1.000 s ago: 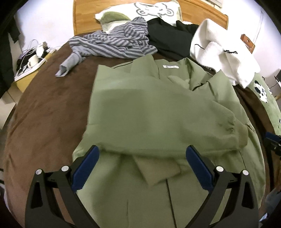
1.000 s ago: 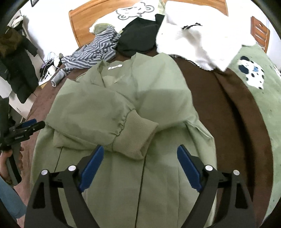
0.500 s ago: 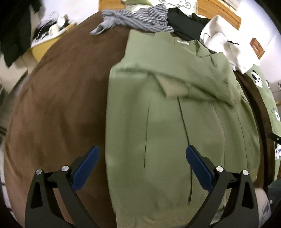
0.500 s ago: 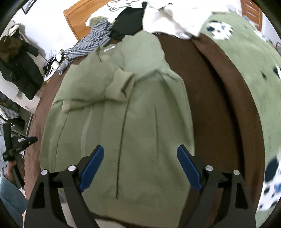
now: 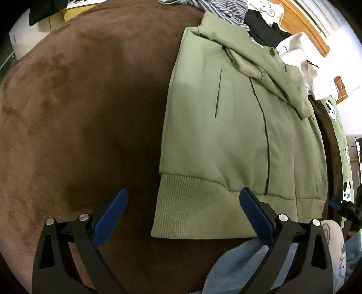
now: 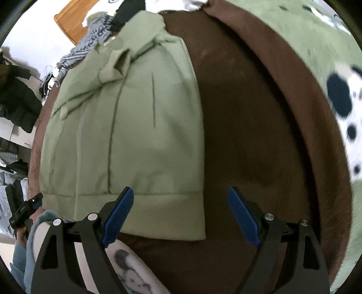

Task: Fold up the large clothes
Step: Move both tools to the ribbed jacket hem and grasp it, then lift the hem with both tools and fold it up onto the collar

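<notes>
A large olive green jacket [image 5: 237, 126] lies flat on the brown bedspread [image 5: 86, 108], both sleeves folded across its chest. Its ribbed hem [image 5: 194, 210] faces me. My left gripper [image 5: 183, 217] is open and empty, hovering over the hem's left corner. In the right wrist view the jacket [image 6: 135, 126] fills the left half, and my right gripper [image 6: 181, 214] is open and empty over the hem's right corner [image 6: 194, 228]. Each view shows the other gripper at its edge.
A striped grey garment [image 5: 217, 9], a black garment [image 5: 262, 24] and a white fleece [image 5: 301, 58] are piled by the wooden headboard [image 5: 307, 27]. A green spotted blanket [image 6: 334, 74] lies right of the bedspread. My light blue clothing [image 5: 244, 266] shows at the near edge.
Both grippers have pulled back from the jacket's folded sleeves to its hem at the near edge of the bed. The jacket has not moved.
</notes>
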Action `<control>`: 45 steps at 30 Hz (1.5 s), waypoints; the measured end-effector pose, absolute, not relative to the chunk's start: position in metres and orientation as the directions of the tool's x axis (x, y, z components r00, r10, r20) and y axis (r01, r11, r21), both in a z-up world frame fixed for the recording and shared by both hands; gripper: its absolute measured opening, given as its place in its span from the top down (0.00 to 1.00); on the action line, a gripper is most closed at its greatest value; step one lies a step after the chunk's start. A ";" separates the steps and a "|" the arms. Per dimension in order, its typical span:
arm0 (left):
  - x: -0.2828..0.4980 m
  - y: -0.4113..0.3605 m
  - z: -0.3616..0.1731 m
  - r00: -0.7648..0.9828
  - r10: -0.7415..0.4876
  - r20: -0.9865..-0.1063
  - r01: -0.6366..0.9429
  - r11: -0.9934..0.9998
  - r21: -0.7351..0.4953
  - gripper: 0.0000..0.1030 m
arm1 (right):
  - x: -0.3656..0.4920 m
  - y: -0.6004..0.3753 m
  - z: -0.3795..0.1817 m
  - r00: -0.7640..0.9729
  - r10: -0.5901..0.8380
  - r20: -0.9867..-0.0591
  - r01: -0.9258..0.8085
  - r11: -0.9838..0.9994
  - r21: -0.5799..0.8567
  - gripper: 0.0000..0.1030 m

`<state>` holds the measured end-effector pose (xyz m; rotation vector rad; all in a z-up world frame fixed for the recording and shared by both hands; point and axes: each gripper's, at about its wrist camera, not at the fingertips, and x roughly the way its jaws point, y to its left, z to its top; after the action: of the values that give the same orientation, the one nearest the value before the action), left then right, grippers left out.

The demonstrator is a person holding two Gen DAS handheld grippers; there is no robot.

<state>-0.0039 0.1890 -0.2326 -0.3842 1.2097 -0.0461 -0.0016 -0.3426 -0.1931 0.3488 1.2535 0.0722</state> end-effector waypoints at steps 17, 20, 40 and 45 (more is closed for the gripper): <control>0.003 0.163 -0.237 0.372 -0.411 -0.832 -0.093 0.876 -0.474 0.18 | 0.005 -0.320 -0.223 0.310 0.355 -0.882 0.103 0.910 0.402 0.22; 0.007 0.160 -0.241 0.343 -0.492 -0.800 -0.084 0.832 -0.548 0.78 | 0.006 -0.319 -0.221 0.310 0.357 -0.881 0.091 0.911 0.402 0.57; -0.002 0.126 -0.162 0.499 -0.276 -0.821 0.025 0.952 -0.305 0.84 | -0.002 -0.289 -0.148 0.484 0.268 -0.833 -0.127 0.963 0.237 0.86; -0.008 0.131 -0.126 0.557 -0.260 -0.788 0.038 0.957 -0.289 0.84 | -0.010 -0.292 -0.112 0.545 0.275 -0.792 -0.151 0.961 0.230 0.87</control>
<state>-0.0079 0.1306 -0.1259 -0.2511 0.9661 -0.1783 -0.0100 -0.2925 -0.1117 0.1402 0.9625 0.2538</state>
